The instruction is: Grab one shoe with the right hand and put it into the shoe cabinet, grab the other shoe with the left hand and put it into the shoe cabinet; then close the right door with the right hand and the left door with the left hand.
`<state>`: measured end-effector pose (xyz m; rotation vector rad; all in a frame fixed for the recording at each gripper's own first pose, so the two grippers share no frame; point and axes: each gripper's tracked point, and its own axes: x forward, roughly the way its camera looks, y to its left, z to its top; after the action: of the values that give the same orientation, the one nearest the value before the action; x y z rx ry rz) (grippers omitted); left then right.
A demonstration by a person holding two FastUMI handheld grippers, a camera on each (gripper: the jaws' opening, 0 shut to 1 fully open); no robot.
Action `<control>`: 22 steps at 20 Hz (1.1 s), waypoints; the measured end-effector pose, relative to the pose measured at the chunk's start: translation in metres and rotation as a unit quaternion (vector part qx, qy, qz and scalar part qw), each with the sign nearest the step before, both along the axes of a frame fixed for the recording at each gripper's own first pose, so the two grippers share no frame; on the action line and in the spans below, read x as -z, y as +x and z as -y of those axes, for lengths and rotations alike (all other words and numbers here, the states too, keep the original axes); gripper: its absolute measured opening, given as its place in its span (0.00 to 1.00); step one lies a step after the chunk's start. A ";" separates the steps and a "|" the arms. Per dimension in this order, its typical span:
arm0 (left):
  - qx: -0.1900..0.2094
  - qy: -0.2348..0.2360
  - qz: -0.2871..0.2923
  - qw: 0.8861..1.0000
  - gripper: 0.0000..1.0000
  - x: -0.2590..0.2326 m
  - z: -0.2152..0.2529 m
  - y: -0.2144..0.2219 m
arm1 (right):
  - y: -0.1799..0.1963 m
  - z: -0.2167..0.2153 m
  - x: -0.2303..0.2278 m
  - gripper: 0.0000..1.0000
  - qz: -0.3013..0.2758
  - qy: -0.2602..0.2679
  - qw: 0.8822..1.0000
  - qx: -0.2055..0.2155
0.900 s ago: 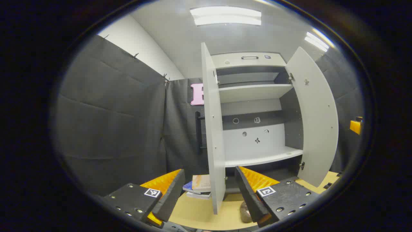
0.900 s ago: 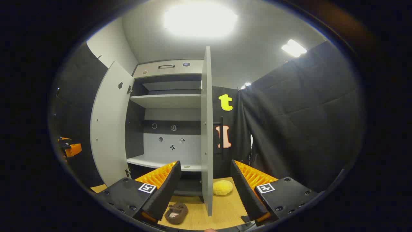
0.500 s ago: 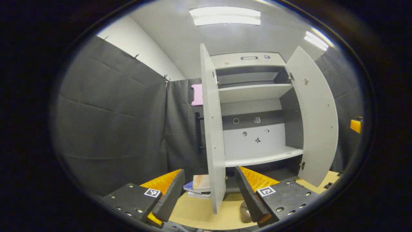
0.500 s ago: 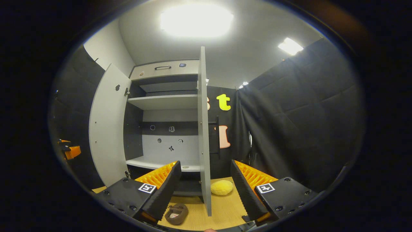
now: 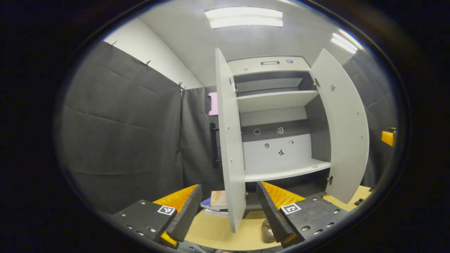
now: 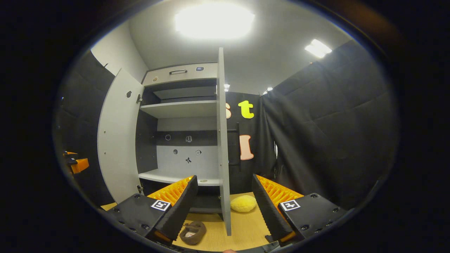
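The left gripper (image 5: pixel 225 207) is standing with its two wedge-shaped fingers spread wide and holding nothing, their inner faces ribbed, their bases flat blocks each carrying a small square marker. It is pointing level at the shoe cabinet (image 5: pixel 277 65), with the thin edge of the left door (image 5: pixel 230 147) rising straight between its fingers. The right gripper (image 6: pixel 223 207) is spread just as wide and empty, and the right door (image 6: pixel 222 140) is likewise showing edge-on between its fingers.

The cabinet is a tall box of smooth, matte pale panels with a darker inside, two flat shelves and a slim dark handle on its top panel. Both doors are standing fully open.

One brown shoe (image 6: pixel 192 232), rounded and soft-looking, is lying on the wooden table (image 6: pixel 246 228) just in front of the cabinet, beside the foot of the right door and near the right gripper's left-hand finger. In the left gripper view a brown shoe (image 5: pixel 267 232) is peeking out beside that gripper's right-hand finger, mostly hidden.

A fuzzy yellow ball (image 6: pixel 243 203) is sitting on the table near the right door, and a small stack of books (image 5: pixel 216 203) is lying behind the left door.
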<state>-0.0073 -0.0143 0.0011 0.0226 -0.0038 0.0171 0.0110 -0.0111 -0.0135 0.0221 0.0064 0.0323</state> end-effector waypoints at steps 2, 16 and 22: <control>-0.001 -0.001 0.000 1.000 0.99 0.000 0.004 -0.001 | 0.005 -0.007 0.004 0.97 0.001 0.003 1.000 -0.019; -0.057 0.025 -0.013 0.998 0.99 0.012 0.012 -0.020 | 0.046 -0.084 0.089 0.97 -0.084 0.008 0.988 -0.130; -0.067 0.032 -0.010 0.997 0.92 0.016 -0.003 -0.001 | 0.066 -0.129 0.159 0.97 -0.154 -0.025 0.976 -0.154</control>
<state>-0.0079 -0.0115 -0.0145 0.0864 0.0162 0.1500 0.0769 0.1179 -0.1724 -0.0245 0.3211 0.3383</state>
